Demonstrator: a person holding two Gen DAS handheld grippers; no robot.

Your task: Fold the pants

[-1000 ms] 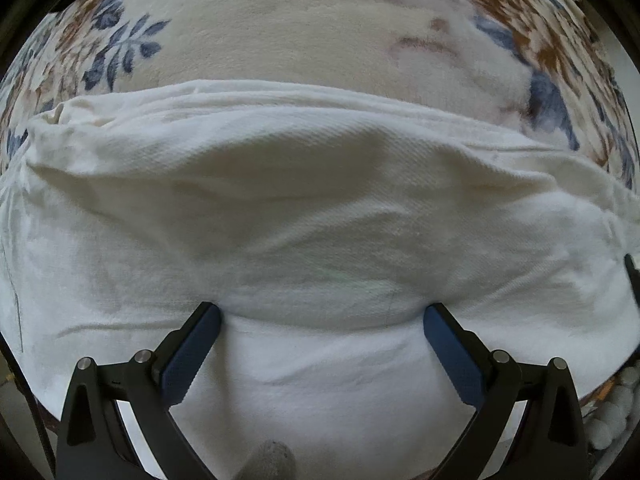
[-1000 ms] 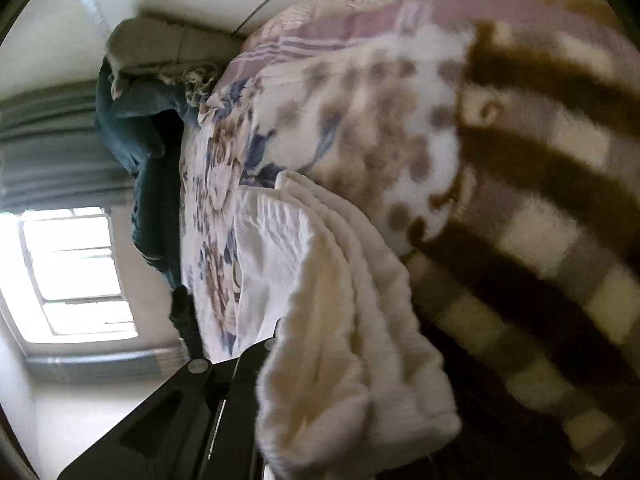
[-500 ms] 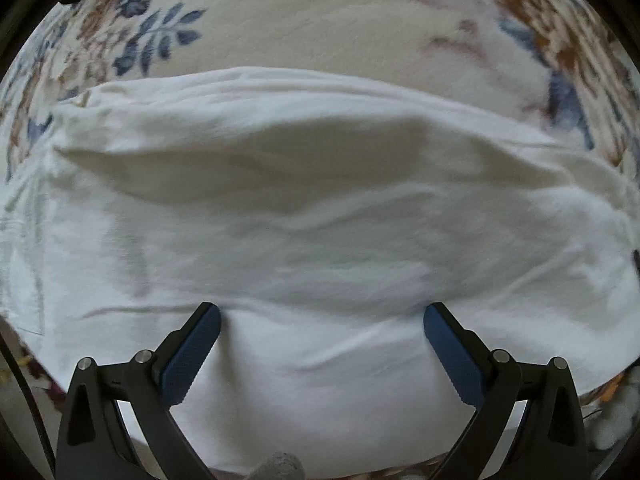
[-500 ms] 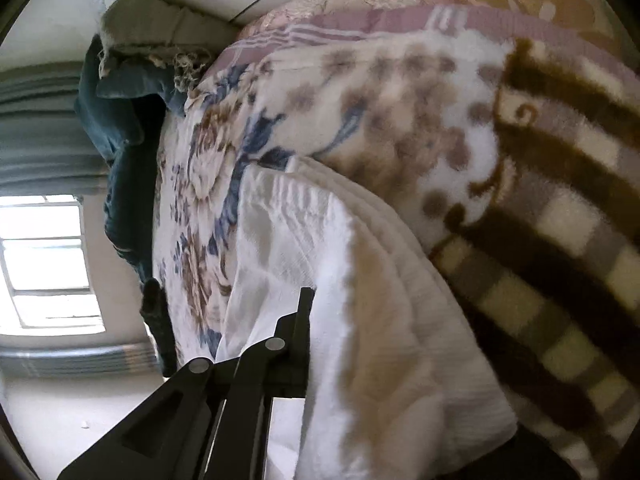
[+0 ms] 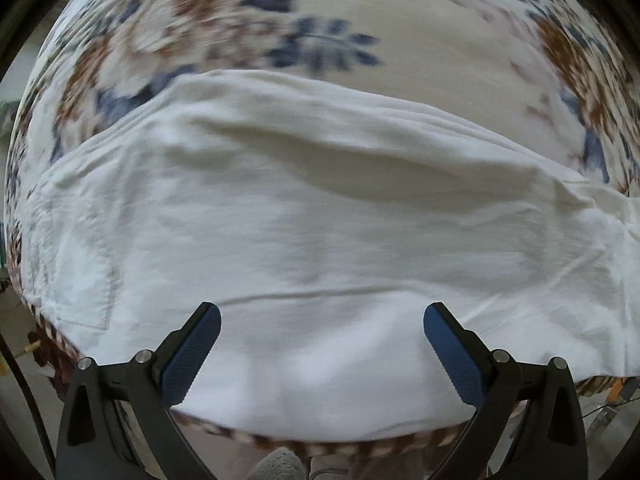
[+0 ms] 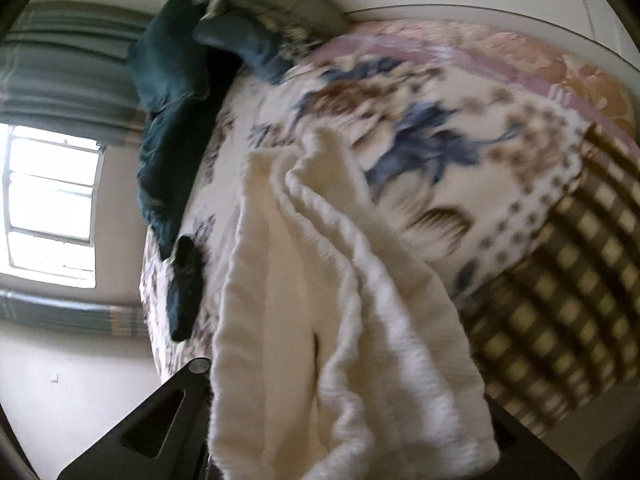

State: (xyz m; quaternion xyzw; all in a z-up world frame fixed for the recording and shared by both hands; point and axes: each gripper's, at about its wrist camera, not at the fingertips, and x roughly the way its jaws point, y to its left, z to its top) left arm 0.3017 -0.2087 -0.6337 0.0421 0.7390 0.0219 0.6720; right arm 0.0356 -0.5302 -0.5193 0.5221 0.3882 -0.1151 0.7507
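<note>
White pants lie spread across a floral blanket on a bed, with a back pocket at the left. My left gripper hovers above their near edge with jaws wide open and empty. In the right wrist view the white pants hang bunched and lifted off the bed. They drape over my right gripper and hide its fingertips. The cloth appears clamped in it.
The bed's striped brown border runs along the near edge. Dark teal clothes and a dark item lie at the far side of the bed. A window and curtains are to the left.
My left gripper has pulled back and up from the pants, showing more blanket and the bed edge. My right gripper has lifted and swung, raising the bunched pants end higher off the bed.
</note>
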